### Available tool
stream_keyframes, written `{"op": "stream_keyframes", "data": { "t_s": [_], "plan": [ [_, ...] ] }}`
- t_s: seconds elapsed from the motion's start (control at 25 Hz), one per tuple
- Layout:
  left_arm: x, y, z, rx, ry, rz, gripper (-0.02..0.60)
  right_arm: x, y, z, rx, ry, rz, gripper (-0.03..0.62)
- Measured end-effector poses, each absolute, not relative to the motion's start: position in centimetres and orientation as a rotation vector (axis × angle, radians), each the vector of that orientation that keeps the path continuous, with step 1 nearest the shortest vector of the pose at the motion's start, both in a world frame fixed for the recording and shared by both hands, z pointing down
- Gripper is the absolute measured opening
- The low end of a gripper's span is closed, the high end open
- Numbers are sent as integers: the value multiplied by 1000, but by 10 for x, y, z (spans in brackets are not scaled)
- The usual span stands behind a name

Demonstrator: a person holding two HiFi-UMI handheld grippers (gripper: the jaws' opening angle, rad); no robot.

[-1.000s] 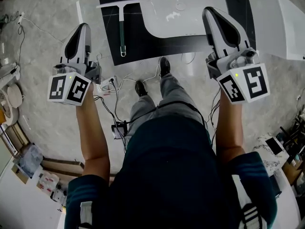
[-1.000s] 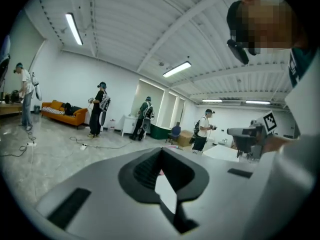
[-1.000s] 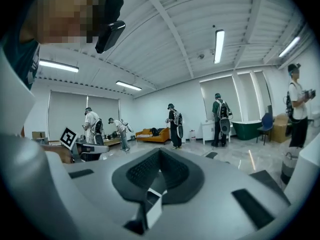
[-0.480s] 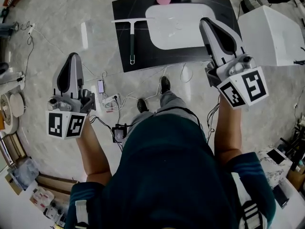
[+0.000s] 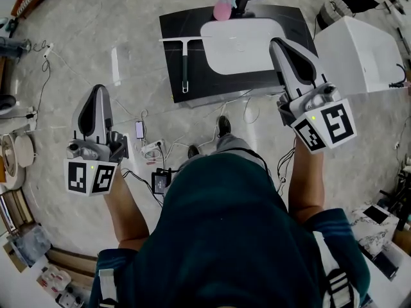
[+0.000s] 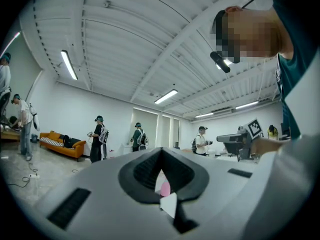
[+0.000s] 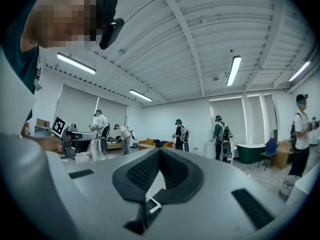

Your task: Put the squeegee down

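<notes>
While squeegee (image 5: pixel 185 61) lies on counter (image 5: pixel 170 27), left gripper (image 5: pixel 99 90), right gripper (image 5: pixel 277 42) closed, empty, well clear.

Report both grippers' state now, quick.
Left gripper: closed, holding nothing.
Right gripper: closed, holding nothing.

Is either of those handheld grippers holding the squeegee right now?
No, the squeegee lies on the dark countertop beside the white basin, apart from the left gripper and right gripper.
</notes>
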State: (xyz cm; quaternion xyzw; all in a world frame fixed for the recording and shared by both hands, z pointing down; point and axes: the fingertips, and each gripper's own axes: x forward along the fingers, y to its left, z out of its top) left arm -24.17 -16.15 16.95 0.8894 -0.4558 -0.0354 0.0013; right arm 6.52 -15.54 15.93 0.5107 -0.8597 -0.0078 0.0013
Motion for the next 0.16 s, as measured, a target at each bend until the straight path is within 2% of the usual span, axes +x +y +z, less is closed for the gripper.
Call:
{"op": "stream_keyframes", "data": {
  "t_s": [0.16],
  "plan": [
    [-233, -156, 172, 2798, -1421, -116, 5, 74, -149, 160, 1613, -2691, -40, 2]
  ]
}}
